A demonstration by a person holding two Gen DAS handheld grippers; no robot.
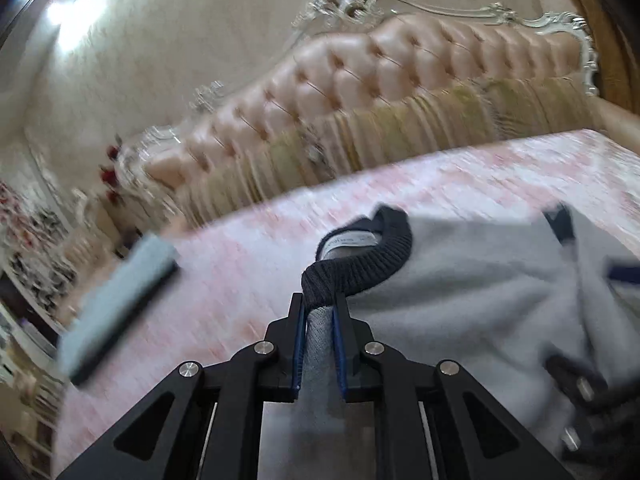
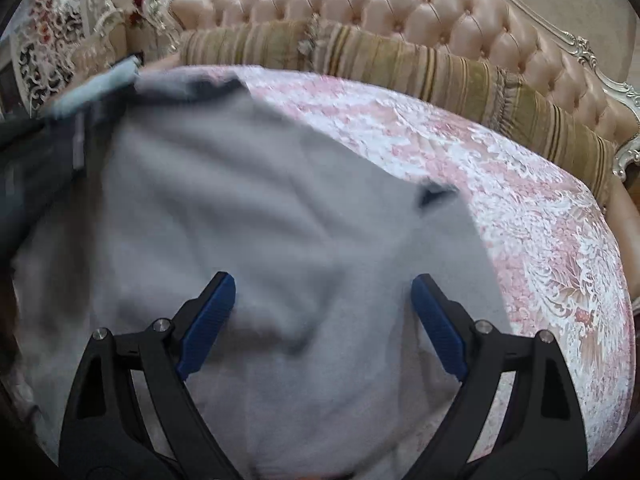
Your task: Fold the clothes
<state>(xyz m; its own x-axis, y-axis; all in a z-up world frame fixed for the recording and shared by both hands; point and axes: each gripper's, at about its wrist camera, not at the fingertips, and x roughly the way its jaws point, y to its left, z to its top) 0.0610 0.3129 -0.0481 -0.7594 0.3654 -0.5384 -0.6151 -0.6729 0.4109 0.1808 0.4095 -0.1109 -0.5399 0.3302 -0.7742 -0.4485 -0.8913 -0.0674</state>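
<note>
A grey sweatshirt (image 1: 472, 292) with a dark ribbed collar (image 1: 360, 264) lies on the pink patterned table cover (image 1: 280, 248). My left gripper (image 1: 319, 300) is shut on the sweatshirt at the collar, with grey cloth pinched between its blue pads. In the right wrist view the sweatshirt (image 2: 240, 220) spreads across the cover (image 2: 520, 200). My right gripper (image 2: 323, 286) is open over the cloth, its fingers on either side of a fold, holding nothing. The right gripper also shows blurred at the lower right of the left wrist view (image 1: 588, 400).
A folded light-blue garment (image 1: 116, 304) lies on the cover at the left; it also shows in the right wrist view (image 2: 100, 80). A tufted pink sofa (image 2: 400, 12) with striped cushions (image 2: 440, 68) stands right behind the table.
</note>
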